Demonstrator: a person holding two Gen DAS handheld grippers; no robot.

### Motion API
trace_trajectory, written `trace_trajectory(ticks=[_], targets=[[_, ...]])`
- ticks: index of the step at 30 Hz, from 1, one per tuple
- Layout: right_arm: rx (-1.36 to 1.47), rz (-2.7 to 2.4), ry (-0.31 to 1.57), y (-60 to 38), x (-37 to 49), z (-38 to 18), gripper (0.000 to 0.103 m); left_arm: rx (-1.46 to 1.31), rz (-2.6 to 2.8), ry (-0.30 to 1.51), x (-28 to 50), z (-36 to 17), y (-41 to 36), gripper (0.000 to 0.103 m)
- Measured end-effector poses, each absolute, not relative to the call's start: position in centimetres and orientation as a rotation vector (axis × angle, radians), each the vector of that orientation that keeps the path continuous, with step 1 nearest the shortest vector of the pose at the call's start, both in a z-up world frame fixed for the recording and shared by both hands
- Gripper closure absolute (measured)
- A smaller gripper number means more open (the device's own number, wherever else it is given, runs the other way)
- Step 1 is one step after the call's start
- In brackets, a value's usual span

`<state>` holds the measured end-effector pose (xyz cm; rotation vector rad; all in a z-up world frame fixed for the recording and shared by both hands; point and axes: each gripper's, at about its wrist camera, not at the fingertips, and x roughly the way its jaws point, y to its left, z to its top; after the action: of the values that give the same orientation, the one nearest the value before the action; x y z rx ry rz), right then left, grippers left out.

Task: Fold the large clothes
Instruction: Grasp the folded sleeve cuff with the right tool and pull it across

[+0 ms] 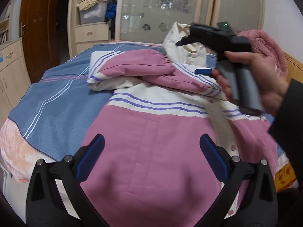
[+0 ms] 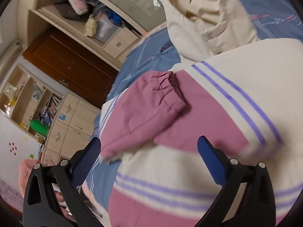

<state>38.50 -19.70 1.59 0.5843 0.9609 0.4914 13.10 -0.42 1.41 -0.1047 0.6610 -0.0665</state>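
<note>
A large pink and cream jacket with purple stripes lies spread on the bed. One sleeve is folded across its chest, its gathered cuff lying on the pink panel. The cream hood lies at the far end. My left gripper hovers open over the jacket's lower pink panel, holding nothing. My right gripper is open above the folded sleeve, empty. In the left wrist view a hand holds the right gripper's body over the jacket's right shoulder.
A blue striped bedsheet covers the bed, with a peach blanket at its left edge. A rolled pink blanket sits at the far right. Wardrobe, open shelves, brown door and drawers ring the bed.
</note>
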Motion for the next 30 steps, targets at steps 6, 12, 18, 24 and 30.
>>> trace_trajectory(ticks=[6, 12, 18, 24, 30], targets=[[0.719, 0.432, 1.011, -18.4, 43.0, -2.1, 0.013, -0.131, -0.055, 0.643, 13.6, 2.2, 0.9, 0.002], [0.665, 0.458, 0.98, -16.1, 44.2, -2.2, 0.069, -0.148, -0.056, 0.635, 13.4, 2.5, 1.6, 0.002], [0.56, 0.471, 0.86, -15.8, 42.5, 1.7, 0.085, -0.143, -0.059, 0.639, 13.4, 2.4, 1.2, 0.002], [0.517, 0.428, 0.694, -20.3, 39.7, 8.0, 0.086, -0.122, -0.072, 0.648, 13.4, 2.1, 0.2, 0.002], [0.519, 0.264, 0.572, -30.4, 36.7, 11.6, 0.086, -0.096, -0.095, 0.657, 13.4, 1.8, -1.0, 0.002]])
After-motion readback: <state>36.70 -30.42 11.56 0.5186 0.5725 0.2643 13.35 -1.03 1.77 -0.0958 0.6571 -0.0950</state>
